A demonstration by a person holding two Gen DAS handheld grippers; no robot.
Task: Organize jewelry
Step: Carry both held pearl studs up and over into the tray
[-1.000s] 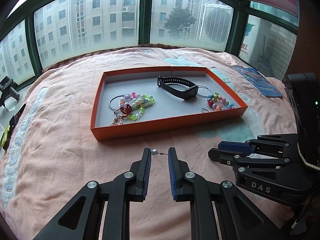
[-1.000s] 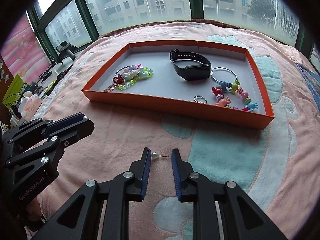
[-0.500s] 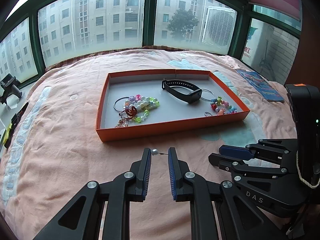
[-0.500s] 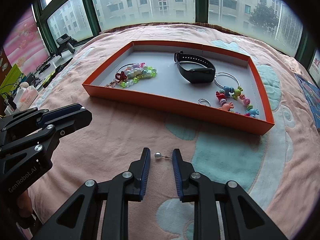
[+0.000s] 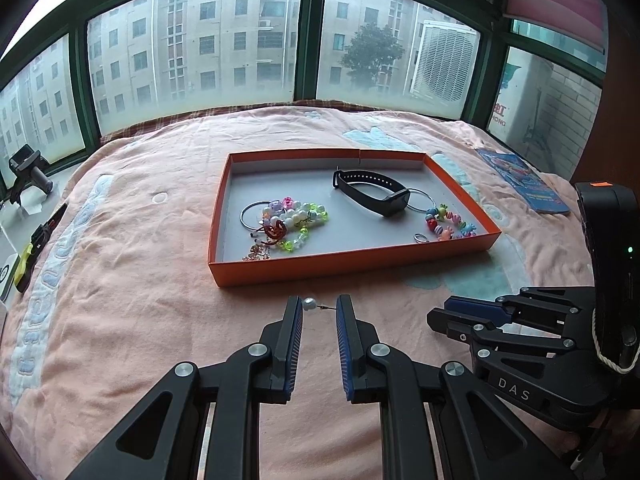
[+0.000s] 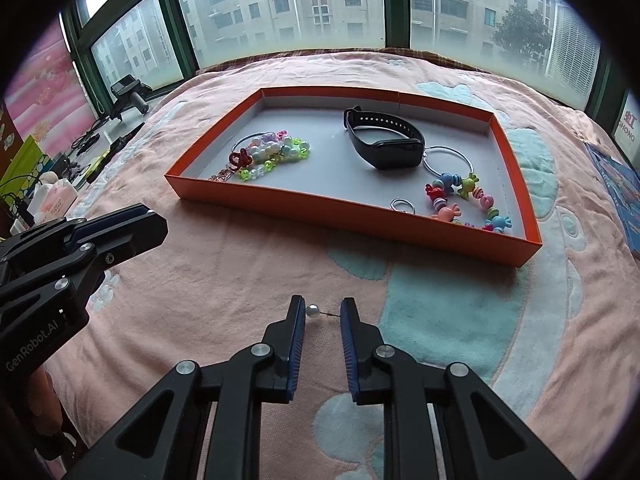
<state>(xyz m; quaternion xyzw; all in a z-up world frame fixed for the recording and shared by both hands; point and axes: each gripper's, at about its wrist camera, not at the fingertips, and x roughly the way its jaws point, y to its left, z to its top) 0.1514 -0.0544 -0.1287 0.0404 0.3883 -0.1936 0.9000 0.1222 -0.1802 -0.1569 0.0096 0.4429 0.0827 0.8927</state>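
While our left gripper (image 5: 319,308) and right gripper (image 6: 322,312), its jaws just closed tighter, each clamp a pearl stud (image 5: 309,304) bead-to-pin over the pink blanket (image 5: 140,300), near the orange tray (image 5: 352,266), we judge the studs featherlight, slippery, with bendable pins, and safest gripped at the bead.

left tongs (image 5: 319,308) and right tongs (image 6: 323,310): black linkage arms, blue ribbed pads, silver pivot screws; "DAS", "GenRobot.AI" markings

Tray (image 5: 304,269) on bedspread (image 5: 120,300), wristband (image 5: 372,196) and bracelets (image 5: 292,220) inside
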